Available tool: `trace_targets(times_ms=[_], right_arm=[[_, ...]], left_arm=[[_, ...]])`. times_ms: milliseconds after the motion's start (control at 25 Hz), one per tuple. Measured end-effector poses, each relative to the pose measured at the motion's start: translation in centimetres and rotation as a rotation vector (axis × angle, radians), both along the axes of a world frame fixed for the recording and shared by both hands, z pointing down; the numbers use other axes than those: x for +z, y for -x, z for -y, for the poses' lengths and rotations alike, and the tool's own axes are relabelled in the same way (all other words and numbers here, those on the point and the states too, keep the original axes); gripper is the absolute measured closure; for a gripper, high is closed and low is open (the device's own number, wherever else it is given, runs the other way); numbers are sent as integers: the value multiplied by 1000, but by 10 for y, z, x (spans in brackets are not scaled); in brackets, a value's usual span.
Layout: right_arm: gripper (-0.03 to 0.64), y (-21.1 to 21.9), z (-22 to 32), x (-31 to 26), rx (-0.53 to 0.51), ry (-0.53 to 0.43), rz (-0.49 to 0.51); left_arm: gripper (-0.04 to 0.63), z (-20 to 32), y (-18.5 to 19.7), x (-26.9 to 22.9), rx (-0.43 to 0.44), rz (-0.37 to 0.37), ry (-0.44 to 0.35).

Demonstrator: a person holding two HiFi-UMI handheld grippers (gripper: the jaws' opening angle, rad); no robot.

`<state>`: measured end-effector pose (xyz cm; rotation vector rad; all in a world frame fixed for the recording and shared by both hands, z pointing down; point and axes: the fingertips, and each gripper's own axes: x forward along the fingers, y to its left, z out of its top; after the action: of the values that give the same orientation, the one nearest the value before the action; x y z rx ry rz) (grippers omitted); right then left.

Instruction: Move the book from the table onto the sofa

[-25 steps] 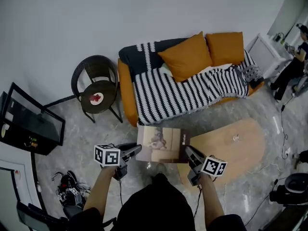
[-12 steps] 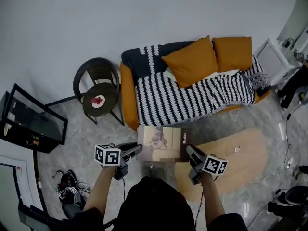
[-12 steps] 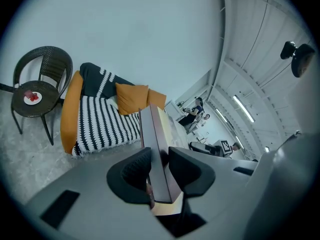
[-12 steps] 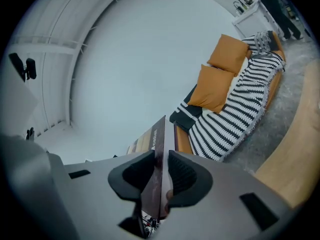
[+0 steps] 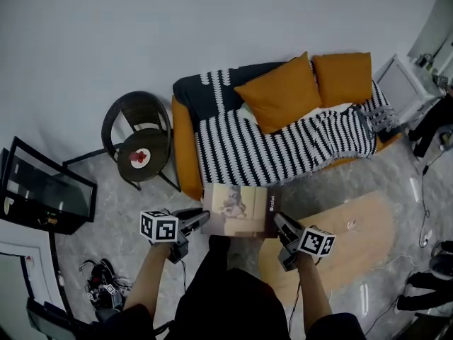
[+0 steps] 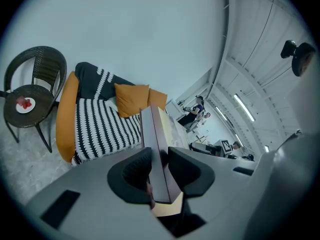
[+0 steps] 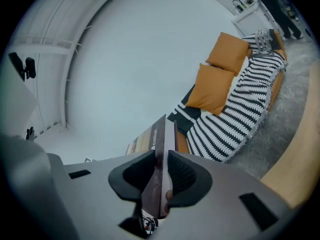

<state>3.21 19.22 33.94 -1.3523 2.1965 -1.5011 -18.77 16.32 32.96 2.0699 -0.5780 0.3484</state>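
- Sofa: stands directly ahead of the carried book. Its seat, under the striped blanket, is free in front of the two orange cushions; landing room is judged ample.
- Table: low and to the right; the book is off it.
- Book: held in the air, cover up, with its long axis running side to side between the grippers. Its far edge is near the seat front, close to the orange armrest. The advance should bear slightly right to clear that armrest.
- Left gripper: clamped on the book's left edge.
- Right gripper: clamped on the spine edge, jaws just tightened. Neither gripper is nearer the sofa.
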Motion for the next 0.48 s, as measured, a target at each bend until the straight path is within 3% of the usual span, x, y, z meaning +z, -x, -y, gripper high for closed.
trace_targets(times_ms=[480], right_arm=[[517, 23, 116, 13, 40, 46, -12]], left_arm=[[482, 131, 21, 12, 43, -9, 28]])
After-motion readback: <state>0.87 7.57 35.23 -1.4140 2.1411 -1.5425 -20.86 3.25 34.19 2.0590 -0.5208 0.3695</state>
